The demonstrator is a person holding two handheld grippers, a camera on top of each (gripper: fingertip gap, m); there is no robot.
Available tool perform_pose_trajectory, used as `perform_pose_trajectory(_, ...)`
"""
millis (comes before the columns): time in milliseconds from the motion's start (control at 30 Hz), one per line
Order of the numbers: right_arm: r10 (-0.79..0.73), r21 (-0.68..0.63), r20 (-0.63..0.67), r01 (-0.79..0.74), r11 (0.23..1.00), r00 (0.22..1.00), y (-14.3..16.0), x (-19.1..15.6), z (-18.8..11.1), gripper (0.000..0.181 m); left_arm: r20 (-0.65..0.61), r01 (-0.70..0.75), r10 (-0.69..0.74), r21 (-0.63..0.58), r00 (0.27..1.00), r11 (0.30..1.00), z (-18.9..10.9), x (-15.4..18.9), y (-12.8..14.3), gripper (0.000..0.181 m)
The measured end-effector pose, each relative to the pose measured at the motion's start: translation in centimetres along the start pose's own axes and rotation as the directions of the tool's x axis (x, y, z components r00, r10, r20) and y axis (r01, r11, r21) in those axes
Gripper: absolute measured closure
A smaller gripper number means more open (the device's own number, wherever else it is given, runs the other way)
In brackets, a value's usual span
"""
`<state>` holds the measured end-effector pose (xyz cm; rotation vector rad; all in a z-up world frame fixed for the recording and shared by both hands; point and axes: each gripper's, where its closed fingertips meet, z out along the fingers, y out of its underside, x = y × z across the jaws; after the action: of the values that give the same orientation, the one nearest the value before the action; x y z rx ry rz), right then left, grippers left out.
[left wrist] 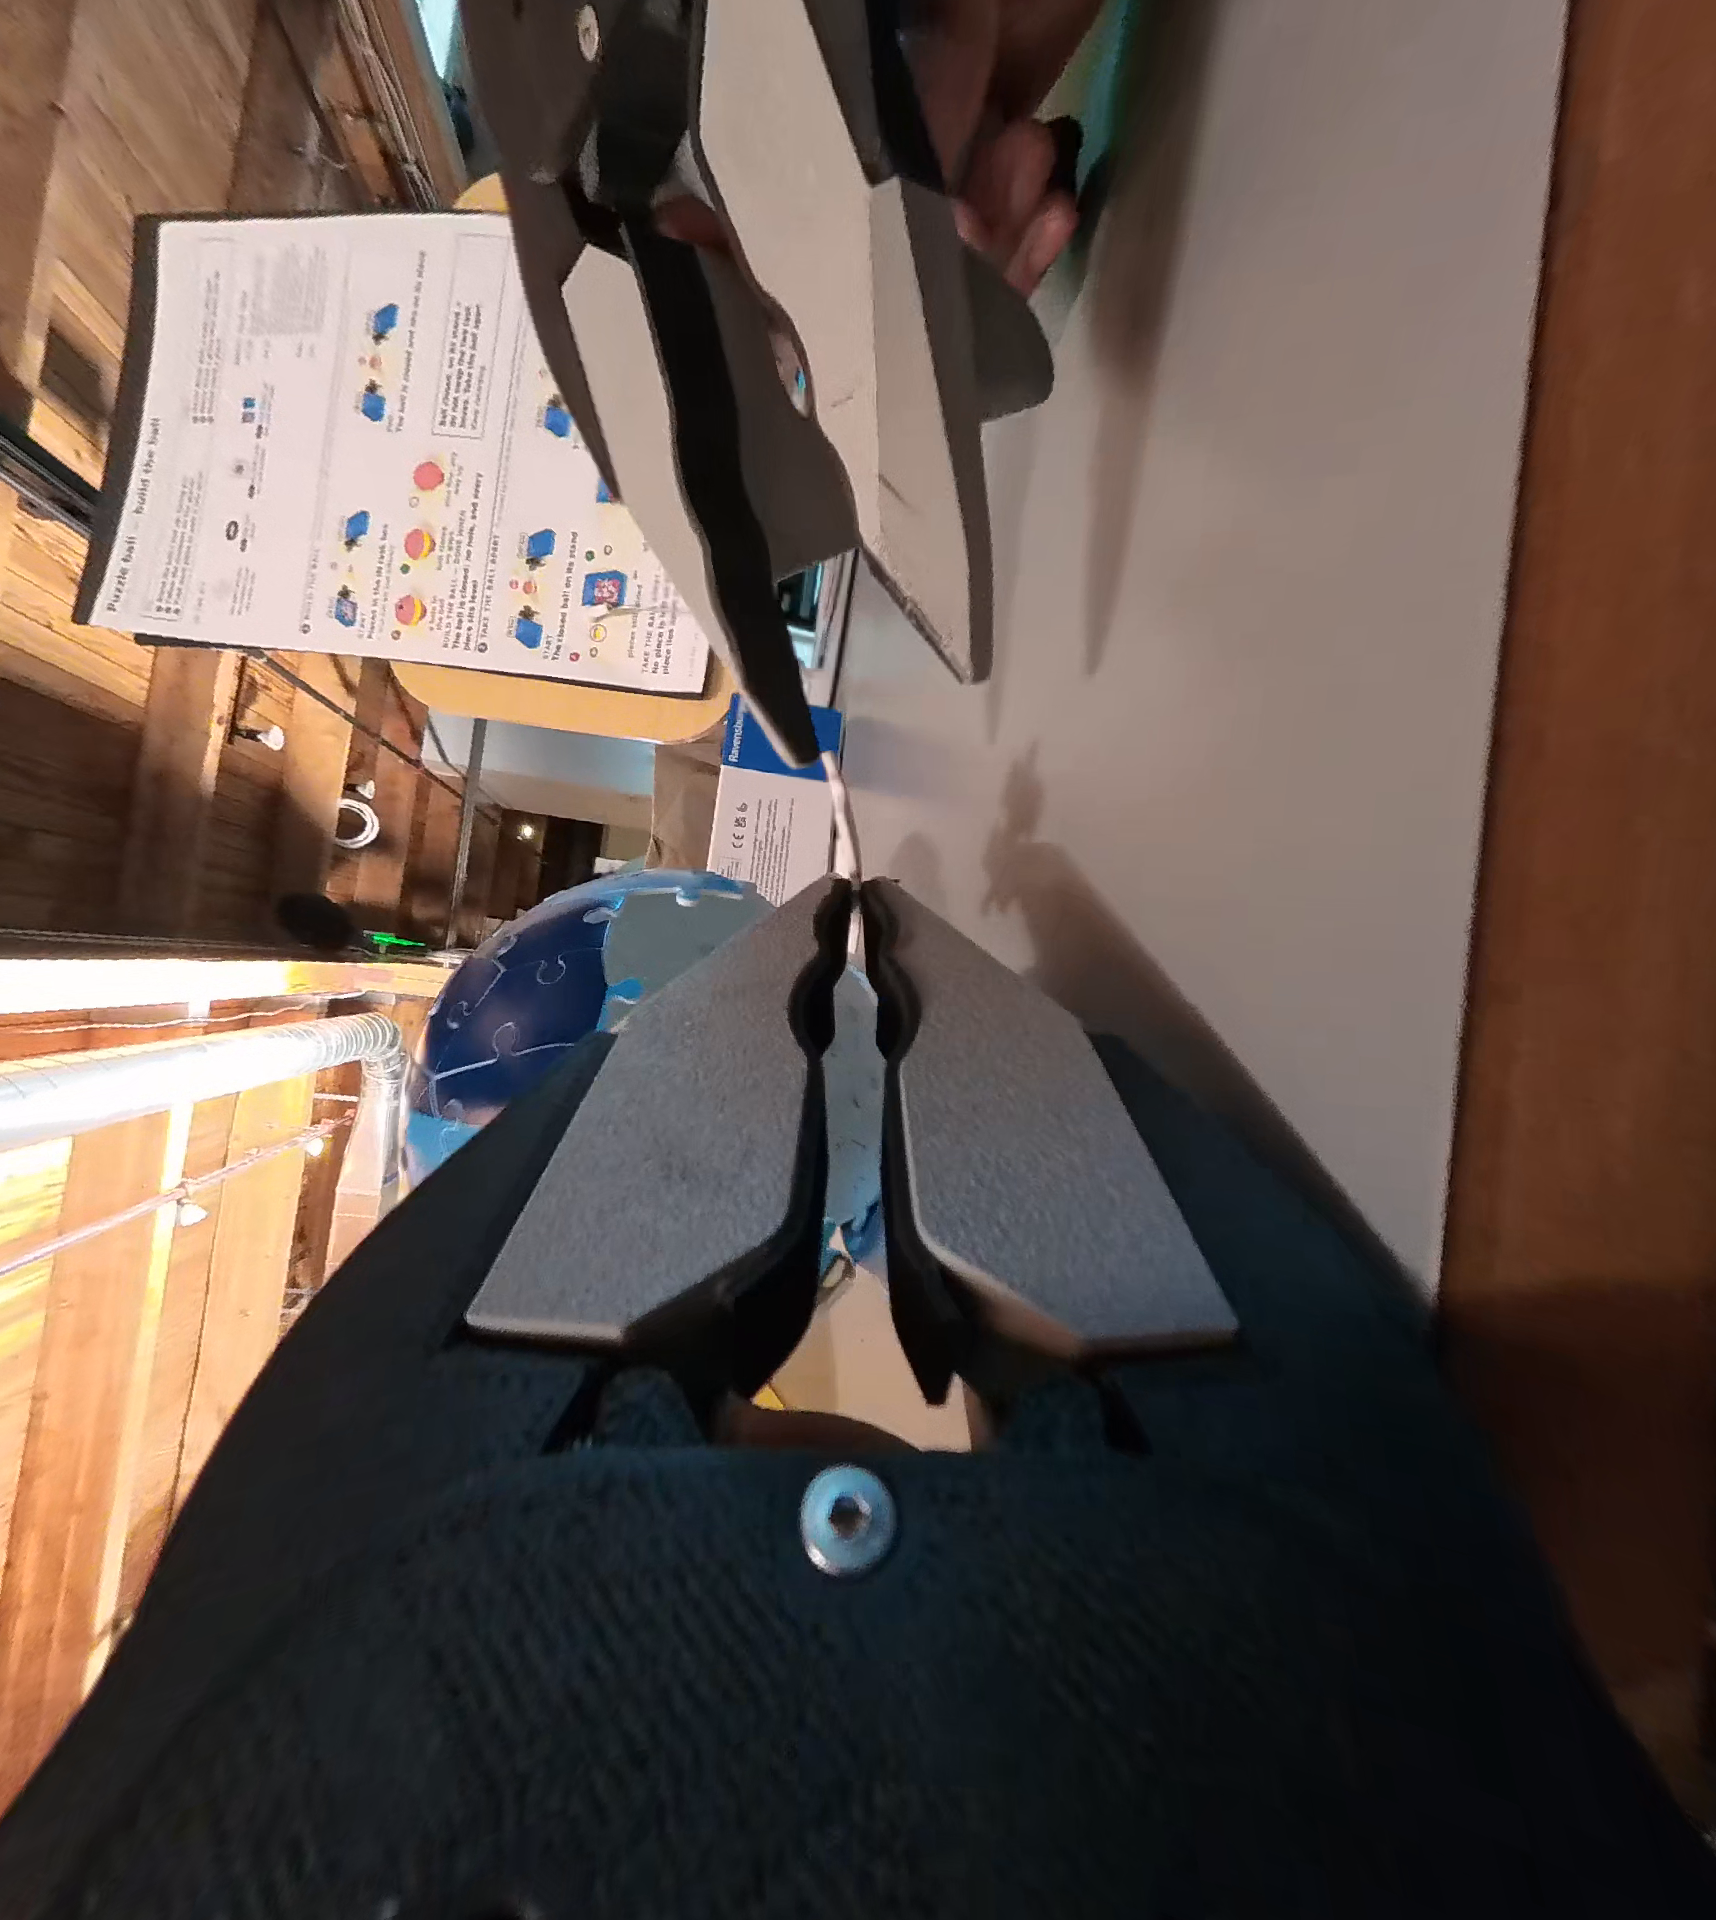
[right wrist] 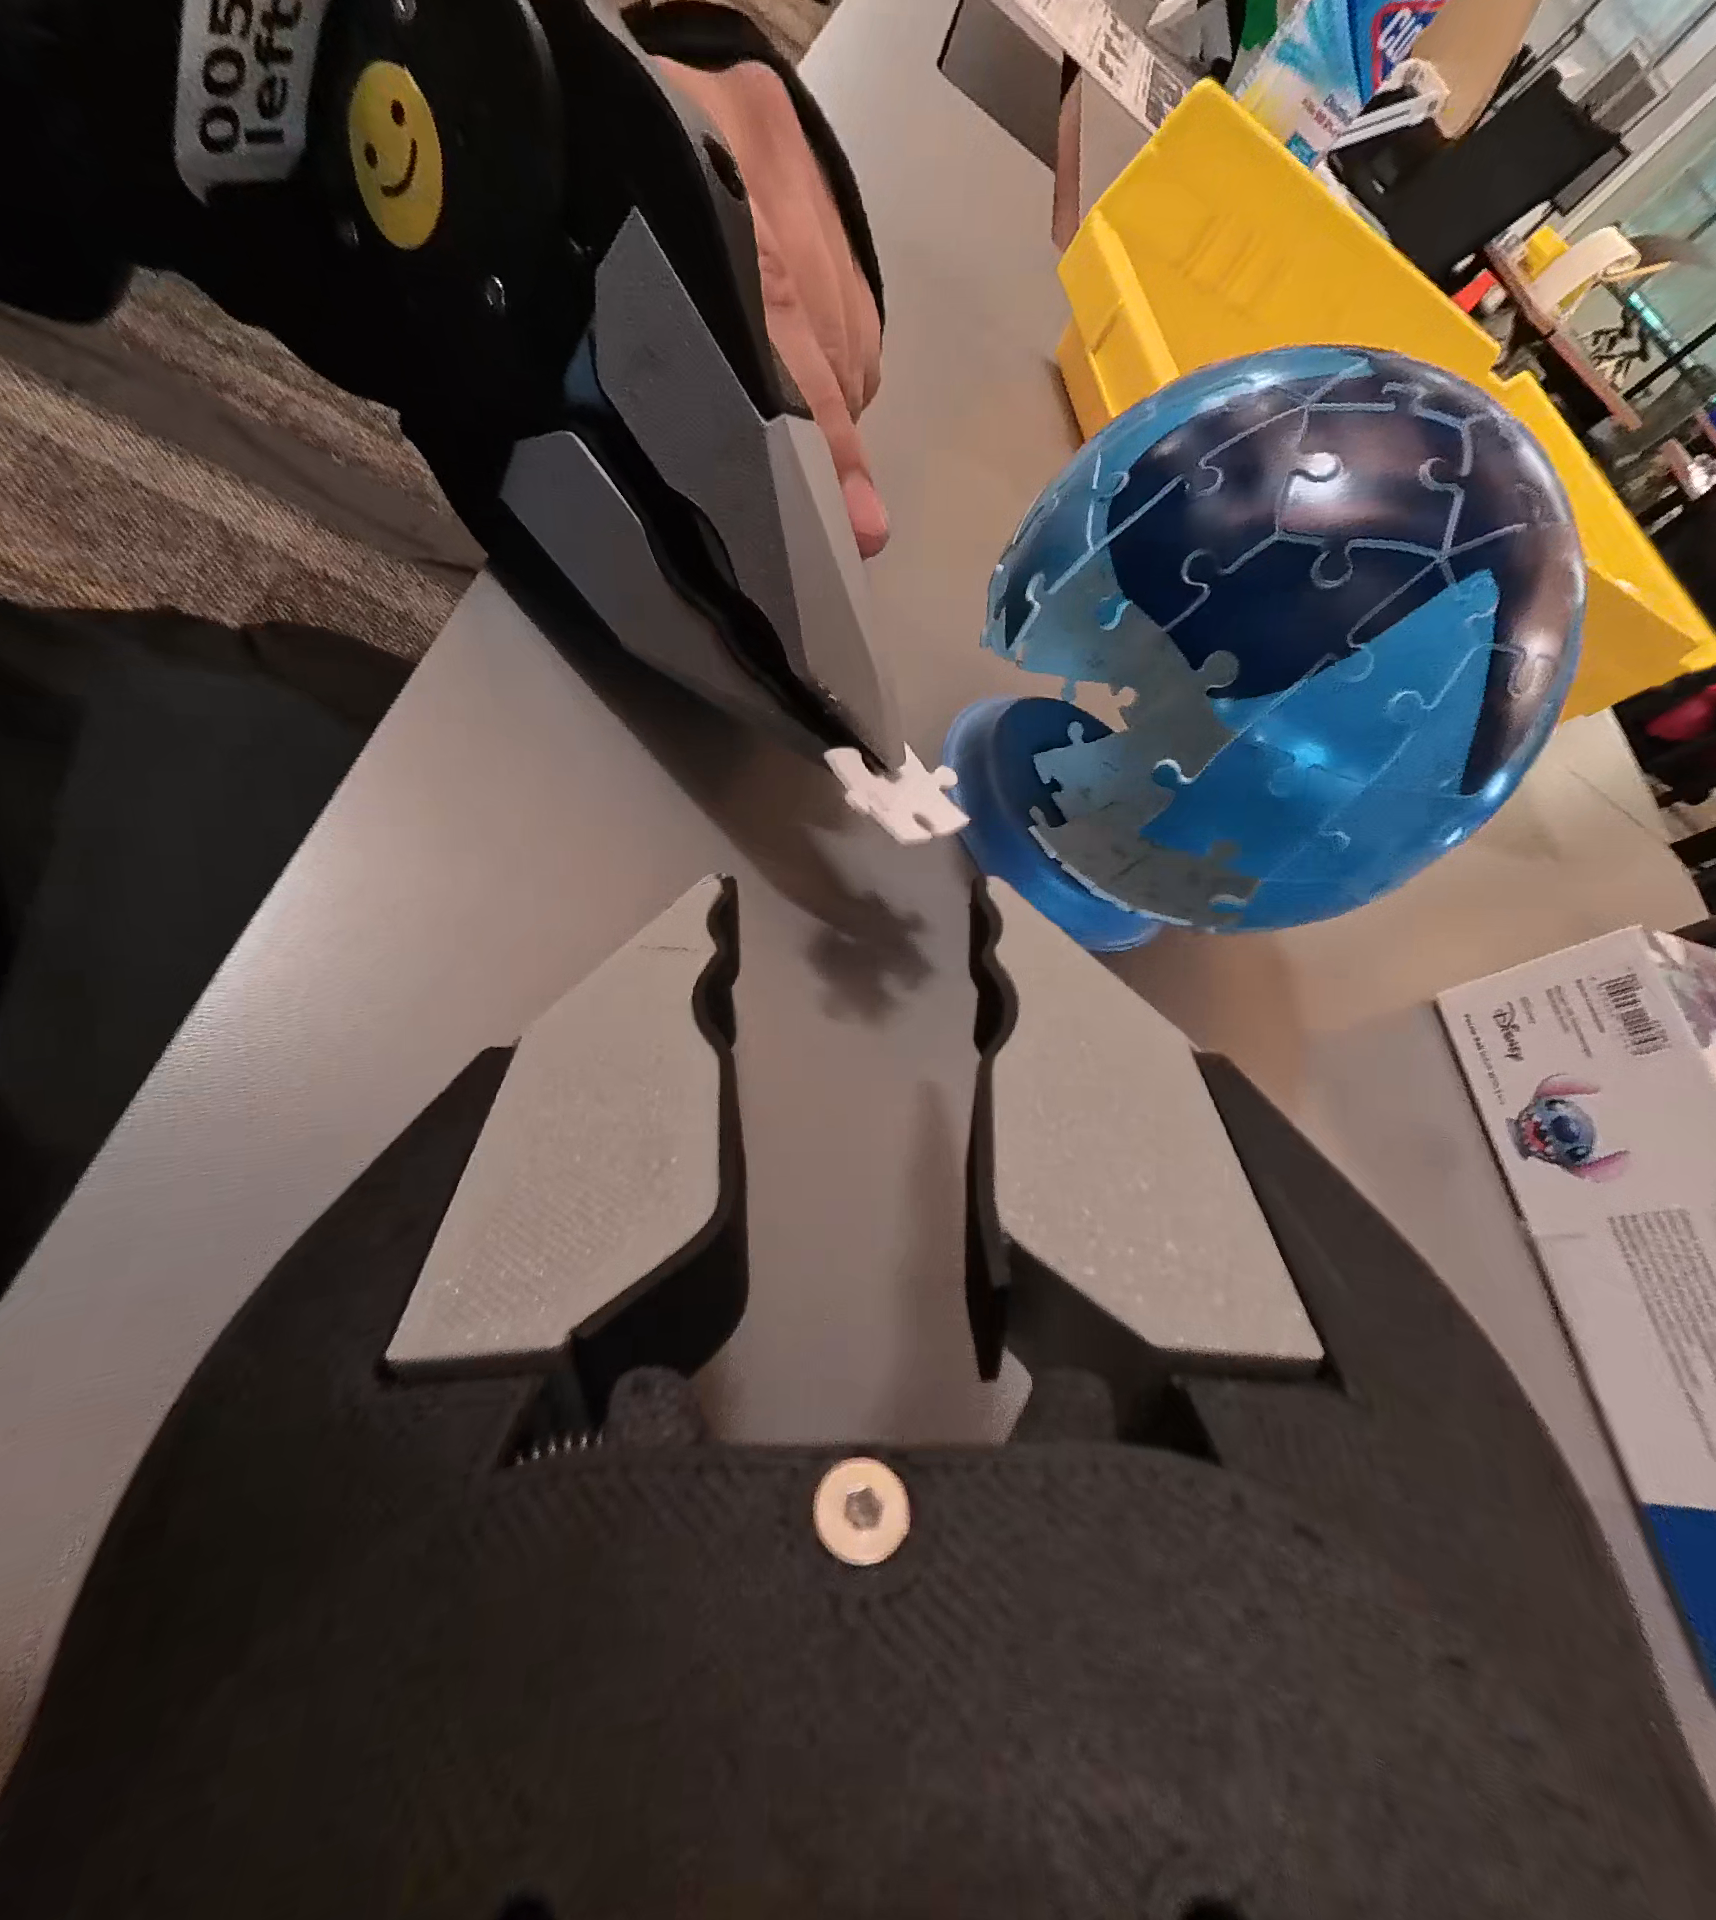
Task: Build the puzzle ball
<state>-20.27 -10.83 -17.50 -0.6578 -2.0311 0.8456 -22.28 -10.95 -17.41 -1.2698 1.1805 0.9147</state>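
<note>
My left gripper is shut on a white puzzle piece, seen edge-on at its tips. In the right wrist view the left gripper comes in from the upper left and holds the piece a little above the table, just beside the ball's blue stand. The blue puzzle ball sits tilted on that stand, with a jagged gap in its side facing the piece. It also shows behind my left fingers. My right gripper is open and empty just short of the piece, and also shows from above.
A grey table with a wooden edge carries everything. A yellow bin stands behind the ball. The white and blue puzzle box lies to the right. An instruction sheet stands at the back. My left and right fingertips are right by each other.
</note>
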Motion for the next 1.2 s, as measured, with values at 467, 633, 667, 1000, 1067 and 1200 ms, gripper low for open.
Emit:
perform_pose_trajectory(467, -0.169, 0.003, -0.099, 0.171, 0.985, 0.981, -1.1, 0.6, 1.0, 0.152, -0.032, 0.024, -0.024, -0.003, 0.999, 1.0, 0.1, 0.4, 0.1, 0.181)
perform_pose_trajectory(633, -0.206, -0.02, -0.106, 0.205, 0.979, 0.973, -1.0, 0.1, 0.9, 0.155, -0.045, 0.035, -0.035, -0.01, 0.998, 0.999, 0.2, 0.5, 0.2, 0.181)
perform_pose_trajectory(667, -0.205, -0.016, -0.106, 0.205, 0.979, 0.973, -1.1, 0.0, 0.9, 0.155, -0.047, 0.036, -0.037, -0.013, 0.998, 0.999, 0.2, 0.5, 0.3, 0.18)
perform_pose_trajectory(1000, -0.186, -0.021, -0.125, 0.185, 0.982, 0.975, -1.0, 0.6, 0.7, 0.158, -0.045, 0.036, -0.037, -0.02, 0.998, 0.999, 0.2, 0.5, 0.3, 0.18)
perform_pose_trajectory(1067, -0.175, -0.019, -0.127, 0.174, 0.985, 0.976, -0.9, 0.7, 0.7, 0.158, -0.043, 0.035, -0.035, -0.019, 0.998, 0.999, 0.2, 0.5, 0.3, 0.181)
perform_pose_trajectory(1200, -0.168, -0.03, -0.13, 0.165, 0.986, 0.977, -0.7, 0.9, 0.8, 0.159, -0.038, 0.032, -0.033, -0.017, 0.999, 0.999, 0.2, 0.4, 0.3, 0.181)
